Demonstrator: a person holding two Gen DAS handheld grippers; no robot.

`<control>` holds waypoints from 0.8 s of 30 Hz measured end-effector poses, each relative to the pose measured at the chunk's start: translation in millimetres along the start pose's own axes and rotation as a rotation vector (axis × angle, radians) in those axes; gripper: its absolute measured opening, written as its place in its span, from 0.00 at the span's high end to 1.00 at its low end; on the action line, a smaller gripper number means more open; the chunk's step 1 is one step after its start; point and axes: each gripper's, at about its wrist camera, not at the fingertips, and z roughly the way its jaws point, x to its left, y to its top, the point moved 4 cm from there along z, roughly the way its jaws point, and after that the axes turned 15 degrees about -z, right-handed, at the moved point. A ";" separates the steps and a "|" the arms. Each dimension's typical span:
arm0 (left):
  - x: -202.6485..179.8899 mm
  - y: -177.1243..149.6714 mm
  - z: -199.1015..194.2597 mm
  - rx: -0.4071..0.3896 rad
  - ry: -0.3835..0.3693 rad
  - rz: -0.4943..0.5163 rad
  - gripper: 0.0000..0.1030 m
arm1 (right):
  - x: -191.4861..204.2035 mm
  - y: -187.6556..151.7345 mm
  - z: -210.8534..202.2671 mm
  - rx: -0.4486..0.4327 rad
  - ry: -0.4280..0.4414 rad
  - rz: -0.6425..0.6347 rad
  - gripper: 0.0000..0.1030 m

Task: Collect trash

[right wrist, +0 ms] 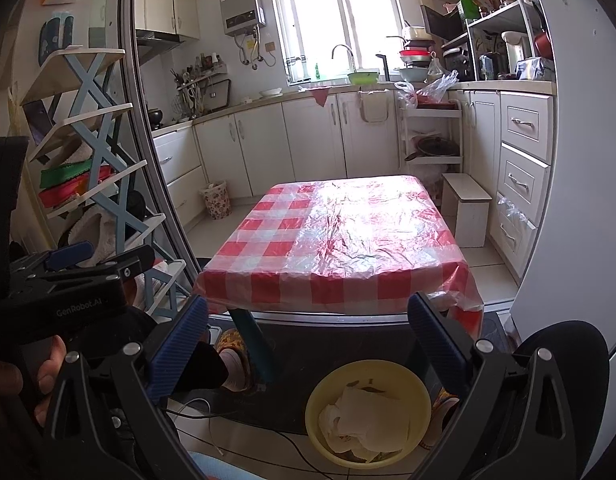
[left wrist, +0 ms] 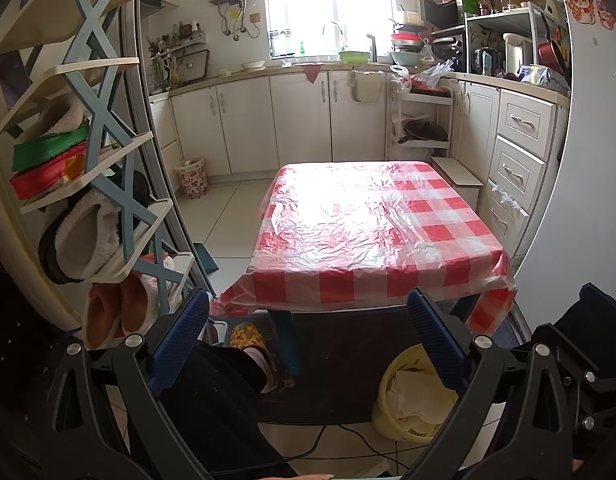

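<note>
A yellow waste bin (right wrist: 368, 412) stands on the floor below the table's near edge, with crumpled white paper (right wrist: 368, 420) inside. In the left wrist view the same yellow bin (left wrist: 392, 404) sits low at the right, partly behind a finger. The table (right wrist: 332, 232) carries a red and white checked cloth under clear plastic film. My right gripper (right wrist: 308, 344) hovers open above the bin, nothing between its blue pads. My left gripper (left wrist: 308, 340) is open too and holds nothing; it also shows at the left of the right wrist view as a black body (right wrist: 68, 284) held by a hand.
A shoe rack (left wrist: 88, 160) with slippers stands at the left. A floral bin (left wrist: 193, 178) sits by the cabinets. A white stool (right wrist: 466, 208) and drawers (right wrist: 524, 168) line the right. A person's foot in a patterned slipper (left wrist: 248, 338) and cables (right wrist: 244, 432) lie on the dark mat.
</note>
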 end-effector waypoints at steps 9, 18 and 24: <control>3.3 1.6 2.7 0.027 0.015 -0.020 0.08 | 2.5 -4.8 1.4 0.012 -0.004 0.005 0.07; 1.6 2.4 0.8 0.033 0.009 -0.025 0.08 | 8.1 -8.4 3.2 0.031 0.003 0.000 0.07; -0.9 1.8 1.7 0.035 0.030 -0.002 0.08 | 5.3 -9.5 6.2 0.045 0.010 0.008 0.07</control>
